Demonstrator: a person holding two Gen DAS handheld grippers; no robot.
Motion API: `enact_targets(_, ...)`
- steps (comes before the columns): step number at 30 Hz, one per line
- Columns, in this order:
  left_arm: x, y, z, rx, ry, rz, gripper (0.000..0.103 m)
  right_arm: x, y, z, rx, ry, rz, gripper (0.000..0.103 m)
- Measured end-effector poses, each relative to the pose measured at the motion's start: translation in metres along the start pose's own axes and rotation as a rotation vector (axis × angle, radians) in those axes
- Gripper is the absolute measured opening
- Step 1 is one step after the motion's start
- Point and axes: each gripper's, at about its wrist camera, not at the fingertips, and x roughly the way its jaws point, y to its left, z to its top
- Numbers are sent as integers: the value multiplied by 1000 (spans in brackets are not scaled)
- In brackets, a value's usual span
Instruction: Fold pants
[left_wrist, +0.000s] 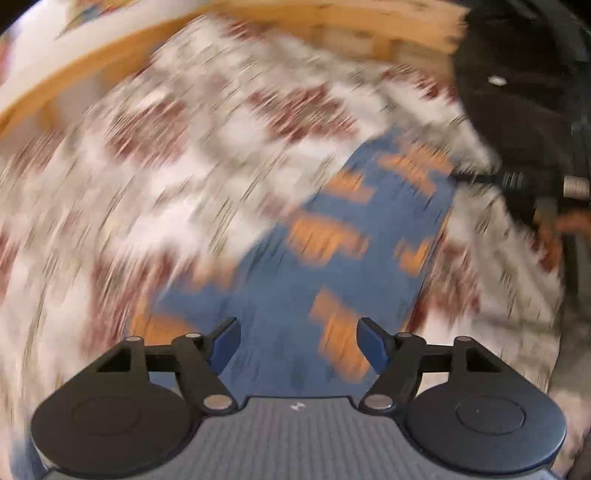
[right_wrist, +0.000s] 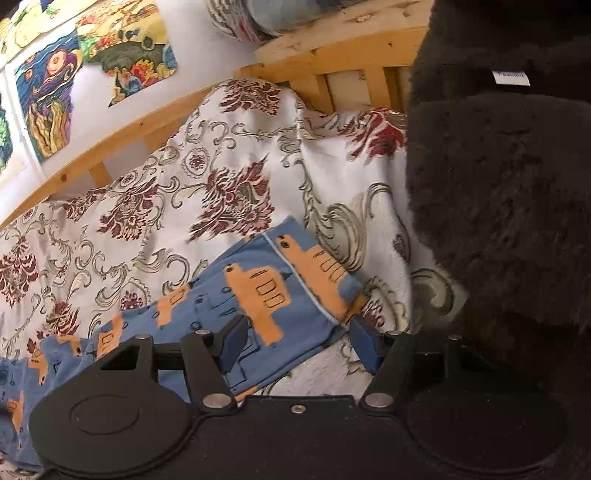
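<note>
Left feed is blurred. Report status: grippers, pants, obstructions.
Left gripper open over the pants. Right gripper open at the pants' end, nothing held. Black fleece close on the right.

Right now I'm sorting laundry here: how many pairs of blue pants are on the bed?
1. The blue pants with orange shapes lie on the floral bedspread, just ahead of the open right claw. The dark fuzzy item may hide more.

The only readable text is a small white label (right_wrist: 511, 78) sewn on the black fluffy garment (right_wrist: 509, 192), which seems to say "Fashion", though its letters are small and blurred.
</note>
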Motion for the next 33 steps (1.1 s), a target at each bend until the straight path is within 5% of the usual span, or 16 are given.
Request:
enact_targets(5,64,-39,112,156,-50,-102,96,8,-9,3,87,-13,-4,61)
enact_targets(8,109,-58,163,147,-24,-129,99,14,-9,3,98,-18,-22,64)
enact_targets(11,148,-70,202,88,37,-184,102,17,-6,2,82,-14,-2,78)
enact_targets(15,182,-77,229,-7,127,-245,102,21,7,-1,43,-3,-1,94)
enact_targets(20,200,-92,245,-28,223,-226,102,22,14,-7,90,-50,-53,99)
enact_targets(24,210,-100,251,62,246,-249,102,16,-3,-4,317,-172,-95,87)
enact_targets(28,212,-92,250,172,220,-306,101,14,-17,1,450,-186,-97,75)
enact_targets(33,221,-69,248,177,252,-381,91,25,-34,-2,485,-122,-107,22)
